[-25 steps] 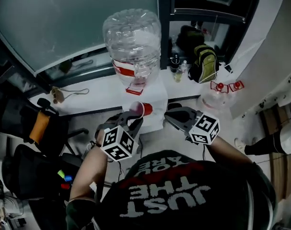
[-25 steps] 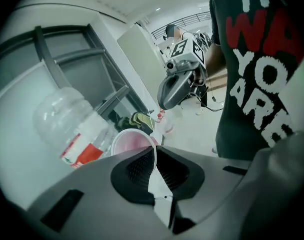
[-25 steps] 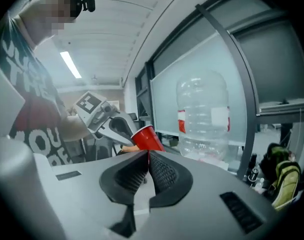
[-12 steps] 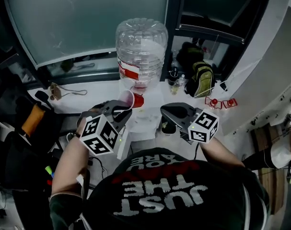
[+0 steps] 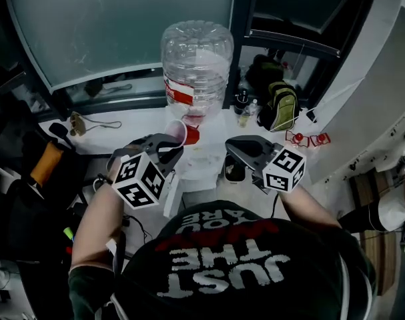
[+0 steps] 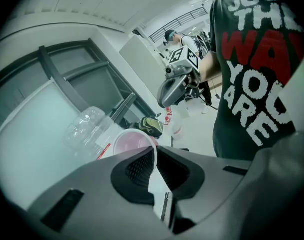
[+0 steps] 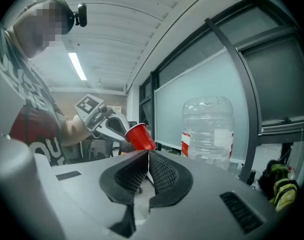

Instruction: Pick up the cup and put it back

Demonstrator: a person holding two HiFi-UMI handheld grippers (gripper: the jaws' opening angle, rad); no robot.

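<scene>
Cup (image 5: pixel 188 134) in hand-held gripper (image 5: pixel 177 143) (left).

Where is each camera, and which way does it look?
Head view: on the person's head, looking steeply down at the water bottle; forearms, black T-shirt, left gripper and right gripper show.
Left gripper view: on the left gripper, along its jaws, shut on the red cup, toward the right gripper and T-shirt.
Right gripper view: on the right gripper, along its shut, empty jaws, toward the left gripper and its forearm.
Shared: both gripper views show cup and bottle.
</scene>
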